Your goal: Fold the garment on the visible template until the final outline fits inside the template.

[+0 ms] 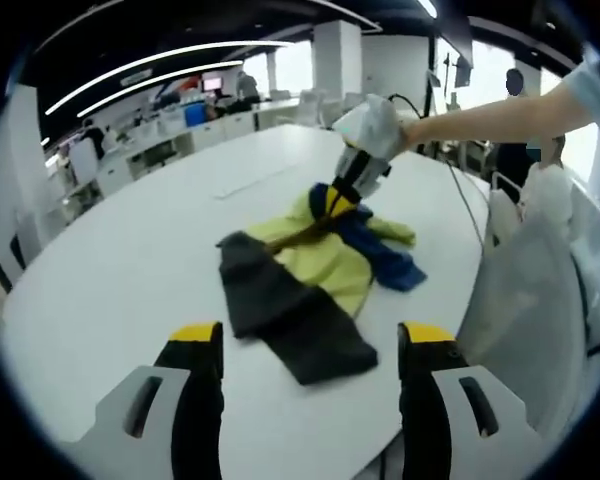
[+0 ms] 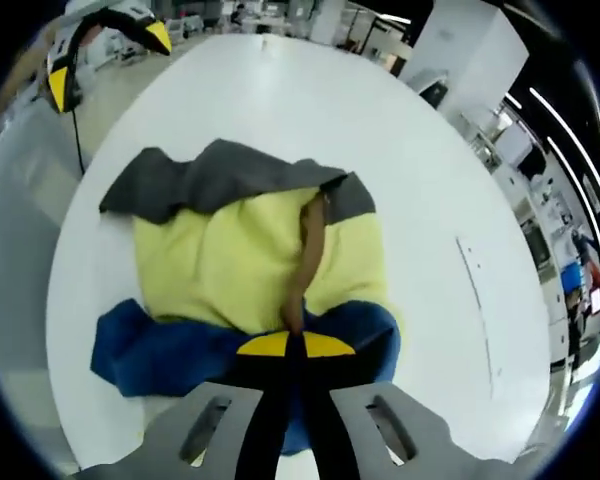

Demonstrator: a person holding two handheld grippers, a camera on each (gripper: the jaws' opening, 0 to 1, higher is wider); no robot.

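In the left gripper view we find the left gripper [image 1: 311, 350] nearest the camera, its two yellow-tipped jaws standing wide apart above the white table [image 1: 120, 260] with nothing between them. Just beyond the jaws lies the garment [image 1: 315, 255], a colour-blocked piece in dark grey, pale yellow and blue, bunched and unfolded on the table. Its dark grey part [image 1: 285, 310] lies closest to the left gripper, the yellow part [image 1: 325, 262] sits in the middle, and the blue part [image 1: 380, 250] lies on the far side. A brown strip [image 1: 302, 237] runs across the yellow cloth. At the far end of the garment we see the right gripper [image 1: 337, 204], held by a person's arm [image 1: 500, 115] that reaches in from the right; its tips meet the cloth at the blue and yellow edge.

In the right gripper view we note the right gripper [image 2: 292, 345] with its jaws closed together on the garment [image 2: 250, 270] at the blue edge [image 2: 170, 350], where the brown strip [image 2: 305, 262] ends. The yellow panel [image 2: 220, 260] spreads beyond the jaws, and the dark grey part [image 2: 210, 180] lies farther still. The left gripper [image 2: 105, 45] appears at the far upper left, well apart from the cloth. We cannot make out a template outline on the table [image 2: 310, 90].
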